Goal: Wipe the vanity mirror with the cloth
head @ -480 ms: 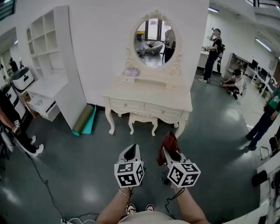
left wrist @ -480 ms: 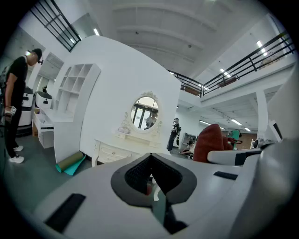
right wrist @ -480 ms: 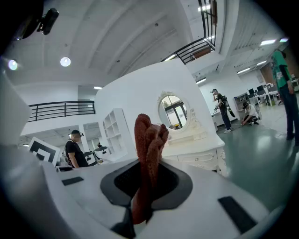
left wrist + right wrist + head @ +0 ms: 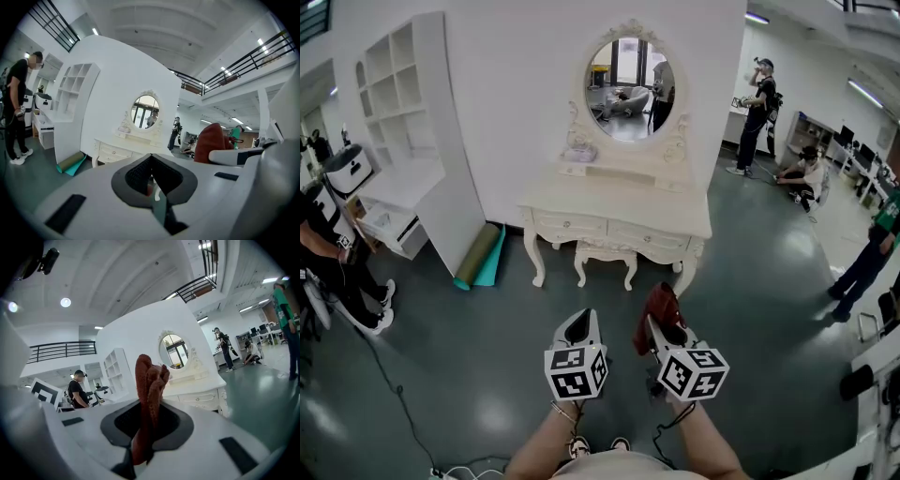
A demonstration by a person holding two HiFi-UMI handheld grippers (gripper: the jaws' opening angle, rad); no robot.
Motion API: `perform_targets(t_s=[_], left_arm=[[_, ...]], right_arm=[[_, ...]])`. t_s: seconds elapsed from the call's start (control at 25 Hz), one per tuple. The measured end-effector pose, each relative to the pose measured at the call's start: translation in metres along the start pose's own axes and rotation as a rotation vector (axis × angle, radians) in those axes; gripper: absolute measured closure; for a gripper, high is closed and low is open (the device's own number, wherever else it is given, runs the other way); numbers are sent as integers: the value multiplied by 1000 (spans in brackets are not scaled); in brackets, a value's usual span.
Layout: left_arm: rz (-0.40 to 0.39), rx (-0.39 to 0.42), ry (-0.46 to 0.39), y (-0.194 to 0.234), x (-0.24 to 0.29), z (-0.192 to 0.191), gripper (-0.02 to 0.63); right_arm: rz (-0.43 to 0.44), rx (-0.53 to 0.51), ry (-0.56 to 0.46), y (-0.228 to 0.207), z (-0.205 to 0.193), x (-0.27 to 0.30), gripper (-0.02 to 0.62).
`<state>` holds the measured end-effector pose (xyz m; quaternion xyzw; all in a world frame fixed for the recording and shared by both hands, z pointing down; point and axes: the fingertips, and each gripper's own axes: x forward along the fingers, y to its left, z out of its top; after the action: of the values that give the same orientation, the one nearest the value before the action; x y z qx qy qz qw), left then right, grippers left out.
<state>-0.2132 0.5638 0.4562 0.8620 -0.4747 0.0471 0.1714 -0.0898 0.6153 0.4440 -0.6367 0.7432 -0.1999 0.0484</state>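
Closest to me, both forearms reach forward over the grey floor (image 4: 441, 375), each with a gripper held side by side and well short of the furniture. My left gripper (image 4: 578, 325) has its jaws closed together with nothing between them. My right gripper (image 4: 660, 325) is clamped on the red cloth (image 4: 660, 306), which stands bunched up above the jaws; in the right gripper view it rises as a crumpled column straight out of the pads. The two grippers sit just beside each other without touching. Beyond them a small white stool (image 4: 605, 253) is tucked under the front of the white vanity table (image 4: 619, 202). On the back of the table the oval mirror (image 4: 630, 89) stands upright in an ornate frame against the white wall, well apart from the cloth. To the left of the table a rolled mat (image 4: 478, 255) lies on the floor by a white shelf unit (image 4: 403, 94). A person (image 4: 328, 272) stands at the far left edge, and others (image 4: 757, 117) are farther off on the right.
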Motion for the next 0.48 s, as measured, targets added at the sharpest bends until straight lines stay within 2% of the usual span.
perform_targets(t_s=[0.2, 0.48], left_arm=[[13, -18, 8, -6, 17, -5, 601], [33, -44, 17, -18, 43, -16, 601]], right_arm=[[2, 9, 14, -21, 2, 1, 535], [-38, 55, 24, -76, 5, -1, 535]])
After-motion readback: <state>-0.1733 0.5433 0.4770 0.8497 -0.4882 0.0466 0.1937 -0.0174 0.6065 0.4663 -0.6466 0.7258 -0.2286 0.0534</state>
